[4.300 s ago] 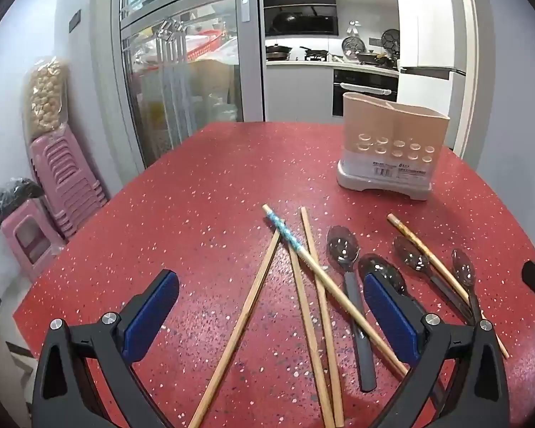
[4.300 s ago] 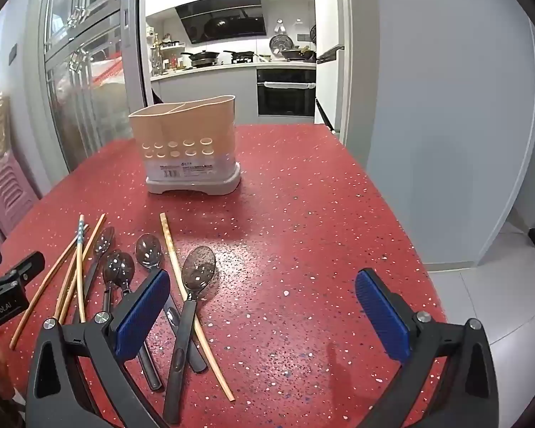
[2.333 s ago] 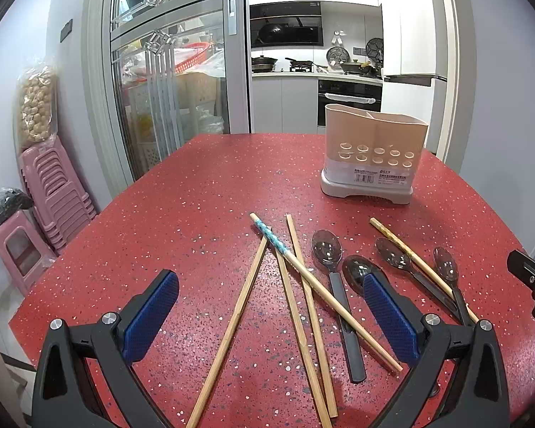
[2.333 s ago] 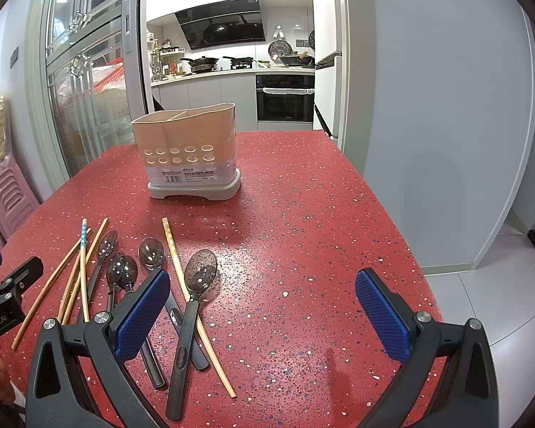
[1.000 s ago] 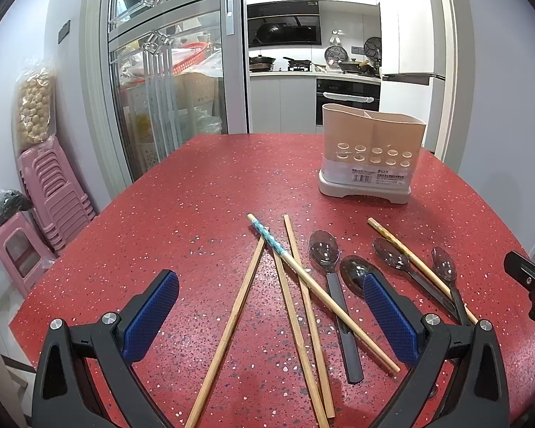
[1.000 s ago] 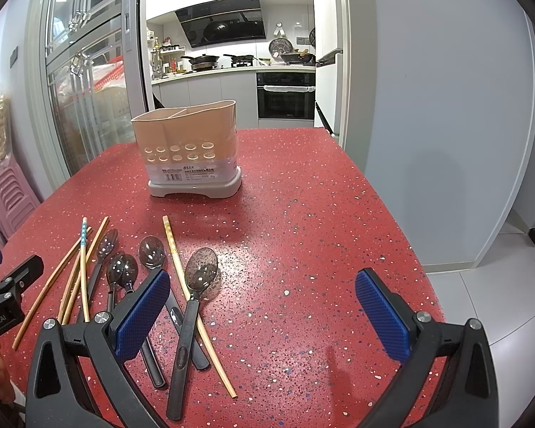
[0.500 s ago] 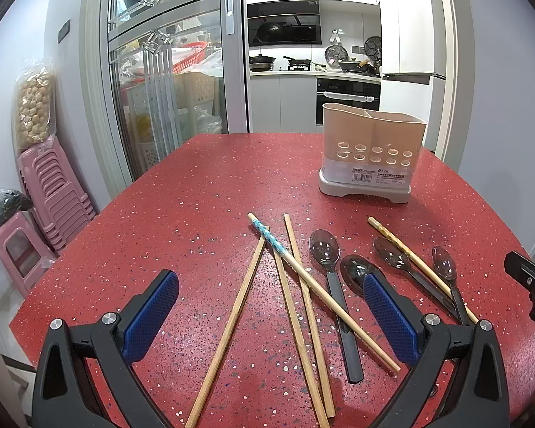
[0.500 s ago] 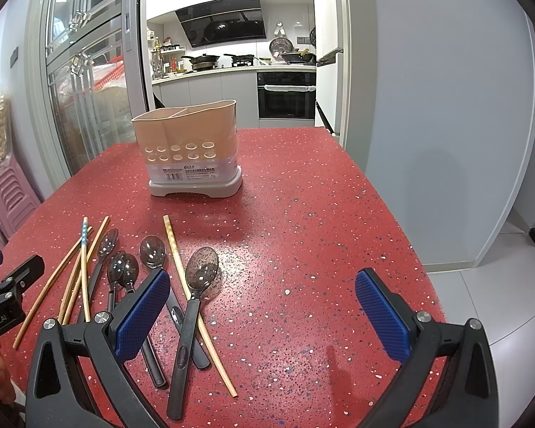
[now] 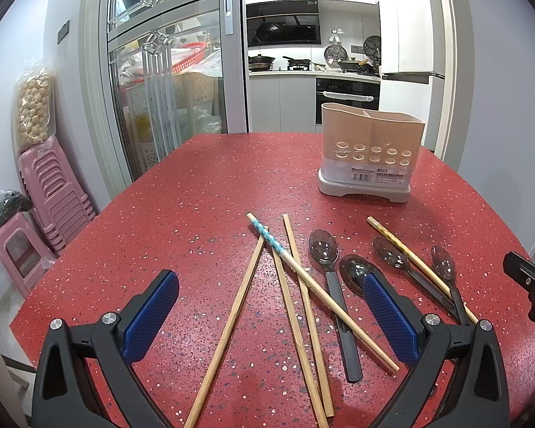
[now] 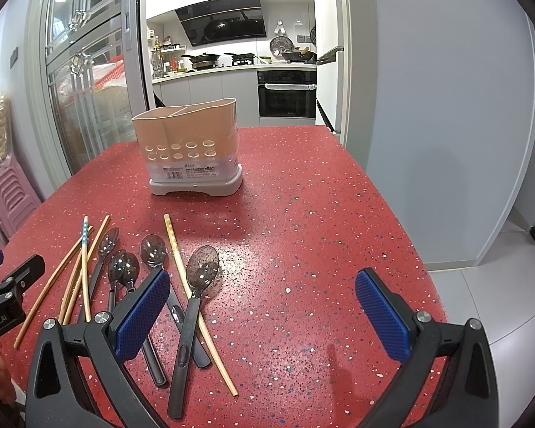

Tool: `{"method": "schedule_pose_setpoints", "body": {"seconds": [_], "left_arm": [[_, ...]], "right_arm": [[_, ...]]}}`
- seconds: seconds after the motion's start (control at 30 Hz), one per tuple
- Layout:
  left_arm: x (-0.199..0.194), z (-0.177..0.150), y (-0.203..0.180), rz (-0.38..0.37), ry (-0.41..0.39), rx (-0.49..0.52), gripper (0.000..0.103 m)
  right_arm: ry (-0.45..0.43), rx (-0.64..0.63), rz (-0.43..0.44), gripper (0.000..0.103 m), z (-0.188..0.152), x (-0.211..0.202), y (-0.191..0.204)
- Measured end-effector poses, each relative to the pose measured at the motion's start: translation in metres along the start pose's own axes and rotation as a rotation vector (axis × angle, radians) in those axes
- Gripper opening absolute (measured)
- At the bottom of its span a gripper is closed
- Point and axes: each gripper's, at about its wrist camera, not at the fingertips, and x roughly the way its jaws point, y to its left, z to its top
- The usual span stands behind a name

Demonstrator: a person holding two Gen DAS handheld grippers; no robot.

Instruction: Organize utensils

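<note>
Chopsticks (image 9: 305, 285) and dark spoons (image 10: 196, 287) lay loose where they had a second before, holder (image 9: 369, 153) empty at one o'clock – left gripper (image 9: 271, 312) and right gripper (image 10: 262, 315) still hovered wide open, so sorting had not begun.

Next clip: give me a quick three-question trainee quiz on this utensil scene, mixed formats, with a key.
1. True or false: the left gripper and the right gripper are both open and hold nothing.
2. Multiple choice: the chopstick with the blue-patterned end lies A) inside the holder; B) on the table, crossing other chopsticks; C) between the right gripper's fingers.
3. Fill in: the holder's top, seen from the right wrist, is split into ___ compartments.

Key: 1 true; 2 B; 3 two.
</note>
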Motion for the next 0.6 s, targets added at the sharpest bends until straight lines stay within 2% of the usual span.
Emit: {"method": "schedule_pose_setpoints", "body": {"seconds": [0.37,0.6], "left_arm": [[0.004,0.001,0.001,0.007,0.024,-0.004,0.103],[0.025,0.001,0.016,0.060,0.121,0.026,0.103]], "right_arm": [[0.026,0.004,0.015,0.103,0.001,0.005,-0.001],[0.148,0.014,0.086,0.103,0.008,0.027,-0.005]]}}
